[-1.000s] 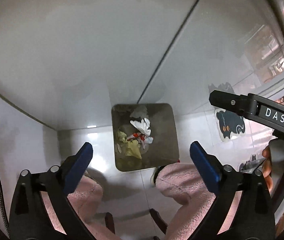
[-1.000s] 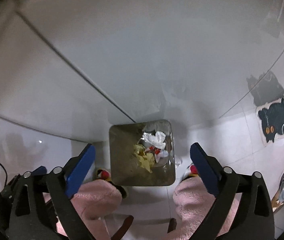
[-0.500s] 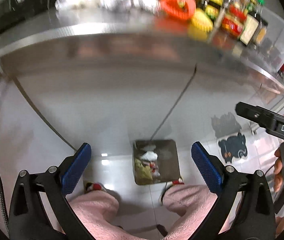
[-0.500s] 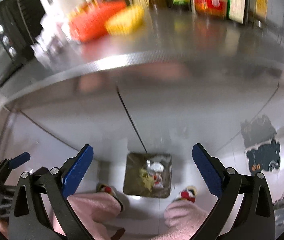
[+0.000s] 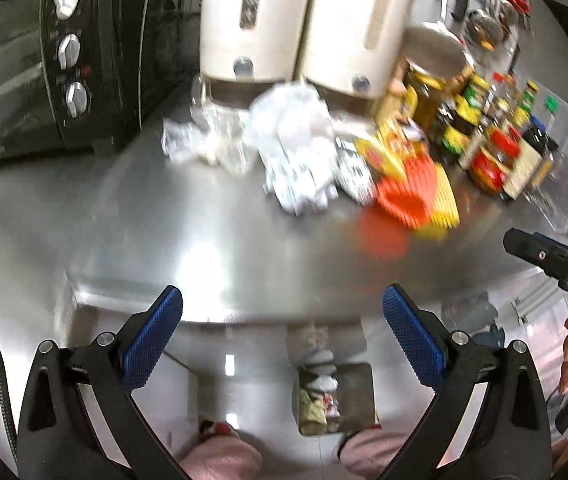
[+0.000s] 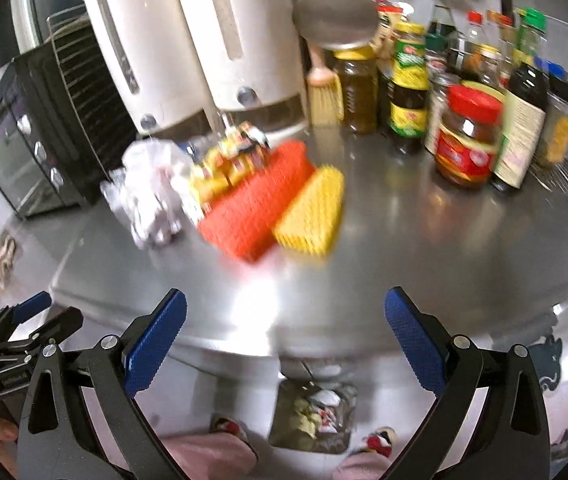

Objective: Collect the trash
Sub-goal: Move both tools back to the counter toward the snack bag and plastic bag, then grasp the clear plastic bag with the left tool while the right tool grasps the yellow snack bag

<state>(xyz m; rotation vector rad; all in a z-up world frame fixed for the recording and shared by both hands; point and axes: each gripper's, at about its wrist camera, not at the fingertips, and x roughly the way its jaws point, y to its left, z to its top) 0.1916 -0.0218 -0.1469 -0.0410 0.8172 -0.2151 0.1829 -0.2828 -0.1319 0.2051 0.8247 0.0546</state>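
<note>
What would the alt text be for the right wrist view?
The open right claw hangs empty over a steel counter holding crumpled white paper, orange and yellow scrubbers, and sauce jars. A trash bin sits on the floor below.

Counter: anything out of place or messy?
Yes. Crumpled white paper and foil-like wrappers lie loose on the steel counter in front of the white appliances, beside a yellow snack packet. Both grippers are open and empty.

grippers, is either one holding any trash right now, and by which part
Nothing is held: the left gripper and right gripper are both open and empty.
</note>
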